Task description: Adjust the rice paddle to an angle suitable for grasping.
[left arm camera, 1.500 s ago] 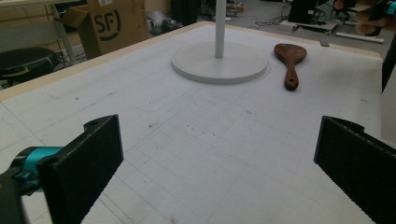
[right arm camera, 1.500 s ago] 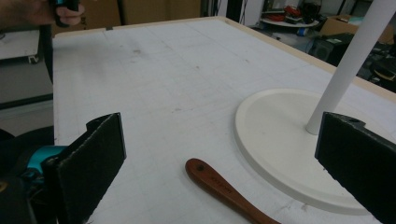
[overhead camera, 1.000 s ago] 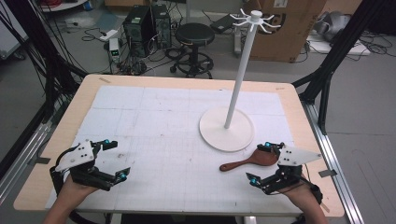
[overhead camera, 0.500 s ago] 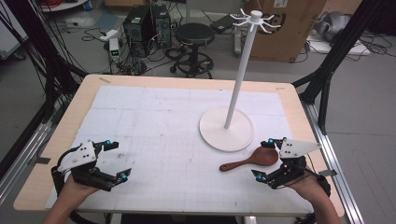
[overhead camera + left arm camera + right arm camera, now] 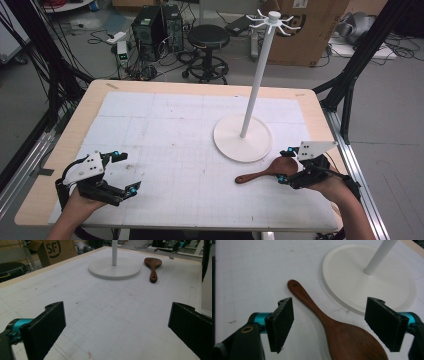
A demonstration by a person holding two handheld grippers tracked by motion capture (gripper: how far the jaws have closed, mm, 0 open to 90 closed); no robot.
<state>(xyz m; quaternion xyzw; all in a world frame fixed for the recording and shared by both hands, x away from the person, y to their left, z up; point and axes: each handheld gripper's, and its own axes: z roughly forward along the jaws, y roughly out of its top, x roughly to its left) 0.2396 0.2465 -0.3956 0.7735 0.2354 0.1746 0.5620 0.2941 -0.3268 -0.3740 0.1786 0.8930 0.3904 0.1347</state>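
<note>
A dark brown wooden spoon [image 5: 260, 174] lies flat on the white mat, just in front of the white hook stand's round base [image 5: 227, 137]. My right gripper [image 5: 284, 165] sits at the spoon's bowl end, low over the table. In the right gripper view the bowl [image 5: 342, 337] lies between the two pads with a gap on each side, and the handle [image 5: 303, 295] points away. The jaws have just been closing around the bowl without touching it. My left gripper [image 5: 125, 172] rests wide open at the front left, with nothing between its jaws [image 5: 115, 327]. The spoon [image 5: 153, 265] lies far from it.
The stand's thin pole [image 5: 255, 85] rises from the base to a ring of hooks [image 5: 272, 19]. The base [image 5: 105, 270] [image 5: 352, 277] lies just beyond the spoon. The table's right edge [image 5: 332, 145] runs close to my right hand. A stool and cables stand behind the table.
The right gripper has shifted slightly up the picture and to the right at the spoon's bowl, and its jaws stand narrower. The spoon and the left gripper have not moved.
</note>
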